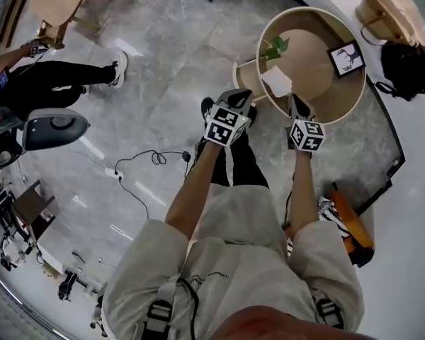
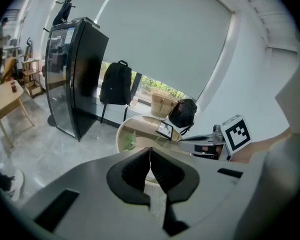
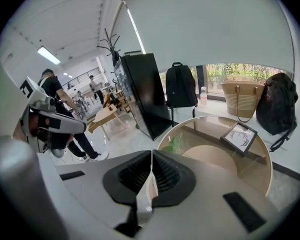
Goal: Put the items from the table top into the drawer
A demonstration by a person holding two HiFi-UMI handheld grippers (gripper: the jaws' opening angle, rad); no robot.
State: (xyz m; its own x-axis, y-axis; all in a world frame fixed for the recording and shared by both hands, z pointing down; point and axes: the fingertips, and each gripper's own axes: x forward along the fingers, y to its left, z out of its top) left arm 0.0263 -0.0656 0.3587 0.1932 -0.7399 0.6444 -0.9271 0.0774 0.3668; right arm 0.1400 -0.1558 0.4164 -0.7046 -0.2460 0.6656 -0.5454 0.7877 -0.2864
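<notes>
- The left tongs are staying empty: the two dark jaws are meeting tip to tip with nothing between them.
- The right tongs are likewise pressing their jaws together and gripping nothing.
- In the head view, the left tongs are hovering at the near left edge of the round glass-topped surface with a pale wooden rim. The right tongs are hovering over its near edge.
- A black-framed picture of an antlered deer is lying on the surface's right side, away from both tongs.
- A green leafy sprig is resting on the left side, well apart from the picture and just beyond the left tongs.
- A black backpack is sitting on the floor to the right of the surface.
</notes>
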